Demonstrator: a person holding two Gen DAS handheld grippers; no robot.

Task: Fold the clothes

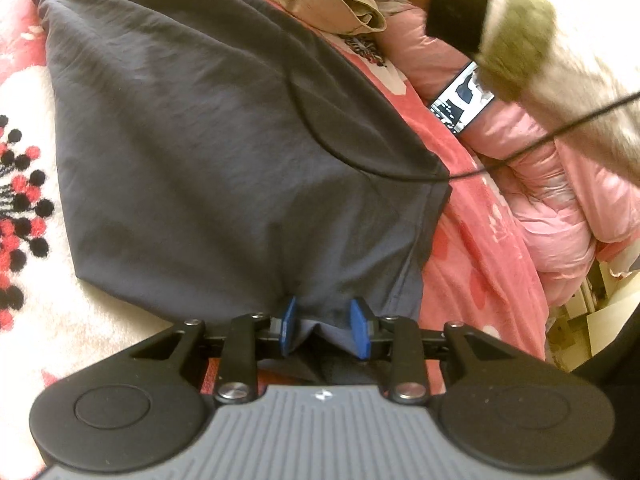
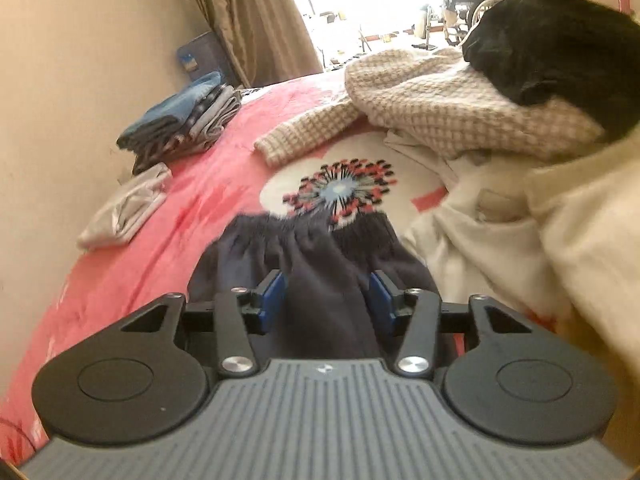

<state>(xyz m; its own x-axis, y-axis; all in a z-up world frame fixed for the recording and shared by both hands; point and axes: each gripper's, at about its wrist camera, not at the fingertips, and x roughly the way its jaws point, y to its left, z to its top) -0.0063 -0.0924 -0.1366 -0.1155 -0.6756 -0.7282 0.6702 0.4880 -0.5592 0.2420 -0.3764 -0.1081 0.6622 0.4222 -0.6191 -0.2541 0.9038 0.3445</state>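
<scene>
Across the centre of the left wrist frame, one dark navy garment (image 1: 208,152) lay spread over a pink-and-white floral blanket (image 1: 472,248), its lower edge bunched between the blue pads of the left gripper (image 1: 323,326), which pinched a fold of the cloth. One phone (image 1: 460,100) with a lit screen lay at upper right on a pink quilt (image 1: 552,208), near a blurred sleeved arm (image 1: 560,80) and a thin black cable (image 1: 560,128). One tan garment (image 1: 320,4) sat crumpled at top centre. Seen from the right wrist, the right gripper (image 2: 328,300) pointed down at the navy garment's gathered waistband (image 2: 304,236), its jaws apart with cloth between them, the pads not pressing. One stack of folded clothes (image 2: 184,120) and one folded pale piece (image 2: 128,208) lay at left by the wall. One checked knit (image 2: 440,112), one black garment (image 2: 552,40) and cream clothing (image 2: 520,240) were heaped at right.
</scene>
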